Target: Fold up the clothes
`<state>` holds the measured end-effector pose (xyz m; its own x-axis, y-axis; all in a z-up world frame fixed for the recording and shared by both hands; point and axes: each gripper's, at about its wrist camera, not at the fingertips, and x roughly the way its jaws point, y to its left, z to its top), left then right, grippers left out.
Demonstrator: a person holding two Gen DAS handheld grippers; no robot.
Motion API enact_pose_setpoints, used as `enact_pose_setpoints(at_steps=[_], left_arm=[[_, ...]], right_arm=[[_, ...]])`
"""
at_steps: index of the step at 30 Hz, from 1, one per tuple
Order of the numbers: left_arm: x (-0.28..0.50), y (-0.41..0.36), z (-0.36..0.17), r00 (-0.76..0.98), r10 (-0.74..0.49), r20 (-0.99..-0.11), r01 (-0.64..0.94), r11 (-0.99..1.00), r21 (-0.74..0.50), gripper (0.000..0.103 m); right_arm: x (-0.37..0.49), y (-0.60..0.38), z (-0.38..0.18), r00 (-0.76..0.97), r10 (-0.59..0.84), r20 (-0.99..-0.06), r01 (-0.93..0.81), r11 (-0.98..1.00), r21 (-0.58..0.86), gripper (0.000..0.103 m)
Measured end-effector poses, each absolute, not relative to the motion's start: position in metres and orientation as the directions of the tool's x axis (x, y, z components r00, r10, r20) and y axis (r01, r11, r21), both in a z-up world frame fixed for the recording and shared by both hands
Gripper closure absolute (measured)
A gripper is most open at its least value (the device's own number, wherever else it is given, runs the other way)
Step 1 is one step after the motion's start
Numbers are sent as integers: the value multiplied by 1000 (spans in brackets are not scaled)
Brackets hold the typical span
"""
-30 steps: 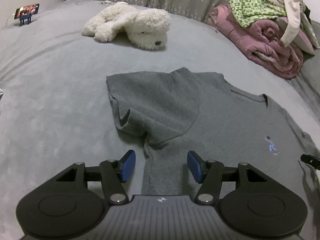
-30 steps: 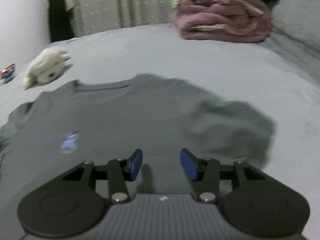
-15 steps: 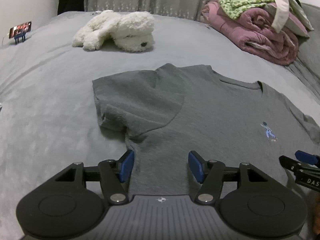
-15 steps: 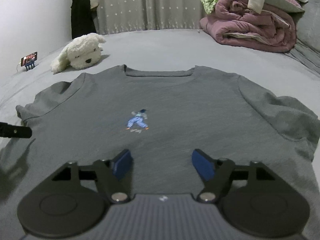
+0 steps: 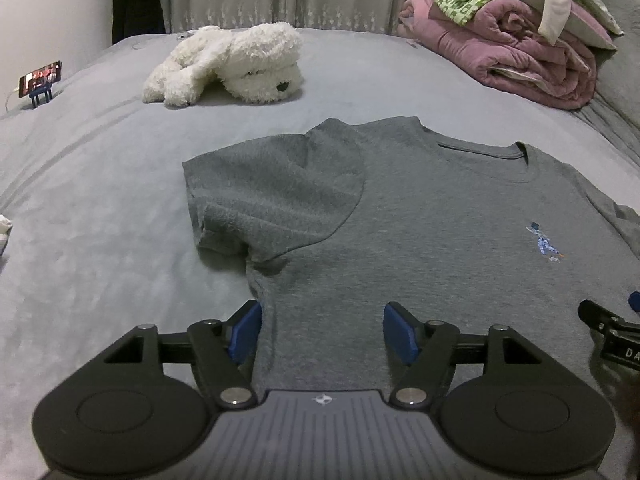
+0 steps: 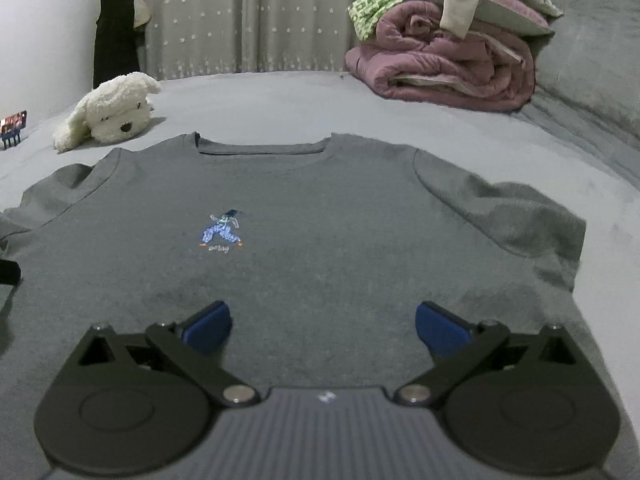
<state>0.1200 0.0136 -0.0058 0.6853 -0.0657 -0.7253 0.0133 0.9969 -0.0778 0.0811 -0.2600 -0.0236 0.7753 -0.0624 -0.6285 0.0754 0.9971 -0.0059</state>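
A grey T-shirt [image 5: 420,240] [image 6: 320,232] lies face up on the grey bed, collar away from me, with a small blue figure print [image 6: 222,232] on the chest. Its left sleeve [image 5: 272,196] is folded in over the body; the right sleeve [image 6: 516,216] lies spread out. My left gripper [image 5: 322,332] hovers open over the shirt's lower left edge, nothing between its blue pads. My right gripper [image 6: 322,324] hangs open, wider, above the lower middle of the shirt. The right gripper's fingertips [image 5: 600,320] show at the left wrist view's right edge.
A white plush dog [image 5: 232,68] [image 6: 108,112] lies beyond the shirt at the left. Rolled pink blankets with clothes piled on top [image 5: 520,52] [image 6: 444,60] sit at the back right. A phone on a small stand [image 5: 40,84] is at the far left. A curtain [image 6: 240,20] hangs behind the bed.
Both grippers have swung toward the shirt's lower hem. The right gripper turned left to face the shirt squarely and its fingers spread wider. The shirt has not moved.
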Motion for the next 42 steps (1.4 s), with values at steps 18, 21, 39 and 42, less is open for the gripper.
enact_pose_setpoints(at_steps=[18, 21, 39, 42], left_arm=[[106, 0, 4, 719, -36, -694, 41, 999, -9, 27], [102, 4, 5, 720, -30, -694, 26, 1000, -16, 27], [102, 18, 18, 733, -39, -679, -22, 996, -82, 26], [104, 24, 19, 731, -40, -681, -37, 995, -98, 26]], right_arm=[[81, -268, -26, 766, -46, -641, 86, 996, 32, 0], [81, -268, -26, 766, -46, -641, 86, 996, 32, 0], [80, -268, -26, 766, -46, -641, 86, 996, 31, 0], [80, -268, -26, 766, -46, -641, 86, 996, 31, 0]])
